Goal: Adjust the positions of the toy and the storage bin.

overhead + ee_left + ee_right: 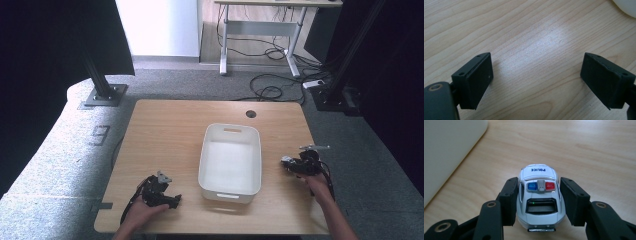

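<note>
A white toy police car with a blue and red roof light sits between the jaws of my right gripper. Both pads press its sides, and "POLICE" reads on its far end. From the high view, the car is just right of the white bin, low over the wooden table, with my right gripper behind it. Whether the car rests on the wood I cannot tell. My left gripper lies near the table's front left, open, and its jaws stand wide apart over bare wood.
The white bin's inside shows nothing in it. Its corner lies beyond my left gripper, and its wall is close on the left of my right gripper. A cable hole is at the table's far edge. Desk legs and floor cables lie beyond.
</note>
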`<move>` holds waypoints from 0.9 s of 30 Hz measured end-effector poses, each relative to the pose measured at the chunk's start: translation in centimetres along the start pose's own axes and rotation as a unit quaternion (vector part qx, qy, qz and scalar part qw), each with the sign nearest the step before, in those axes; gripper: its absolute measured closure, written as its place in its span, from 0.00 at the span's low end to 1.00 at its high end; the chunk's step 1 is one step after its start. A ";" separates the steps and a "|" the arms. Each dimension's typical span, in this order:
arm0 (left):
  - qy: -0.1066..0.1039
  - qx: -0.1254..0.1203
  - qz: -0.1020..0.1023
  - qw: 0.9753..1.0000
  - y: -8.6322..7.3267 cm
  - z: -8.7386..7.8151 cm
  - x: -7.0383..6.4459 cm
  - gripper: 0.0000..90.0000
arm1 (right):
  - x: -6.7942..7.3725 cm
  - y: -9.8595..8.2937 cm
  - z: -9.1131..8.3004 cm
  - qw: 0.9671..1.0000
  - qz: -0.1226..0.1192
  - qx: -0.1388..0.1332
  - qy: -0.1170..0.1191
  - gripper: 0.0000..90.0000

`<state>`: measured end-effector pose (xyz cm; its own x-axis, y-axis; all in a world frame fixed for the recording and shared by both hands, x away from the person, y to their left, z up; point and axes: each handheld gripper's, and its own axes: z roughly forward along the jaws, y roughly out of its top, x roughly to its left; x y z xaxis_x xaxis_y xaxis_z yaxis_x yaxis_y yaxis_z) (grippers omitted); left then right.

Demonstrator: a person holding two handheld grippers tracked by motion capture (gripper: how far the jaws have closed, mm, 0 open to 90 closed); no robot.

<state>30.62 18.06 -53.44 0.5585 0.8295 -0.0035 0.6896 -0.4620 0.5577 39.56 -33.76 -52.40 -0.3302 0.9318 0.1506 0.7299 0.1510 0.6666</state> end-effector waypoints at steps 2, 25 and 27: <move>0.000 0.000 0.000 1.000 0.0 0.0 0.0 0.13 | 0.3 -0.3 -0.2 1.000 -0.002 0.007 0.002 0.56; -0.002 0.003 0.005 1.000 0.1 0.0 -0.2 0.13 | 3.6 -3.3 -1.8 1.000 -0.016 0.010 0.018 0.56; -0.002 0.003 0.005 1.000 0.1 0.0 -0.2 0.13 | 3.9 -3.5 -2.0 1.000 -0.011 0.009 0.018 0.56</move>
<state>30.58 17.84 -53.40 0.5673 0.8235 -0.0014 0.6869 -0.4722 0.5524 34.52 -31.29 -52.66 -0.3670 0.9158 0.1631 0.7332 0.1769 0.6566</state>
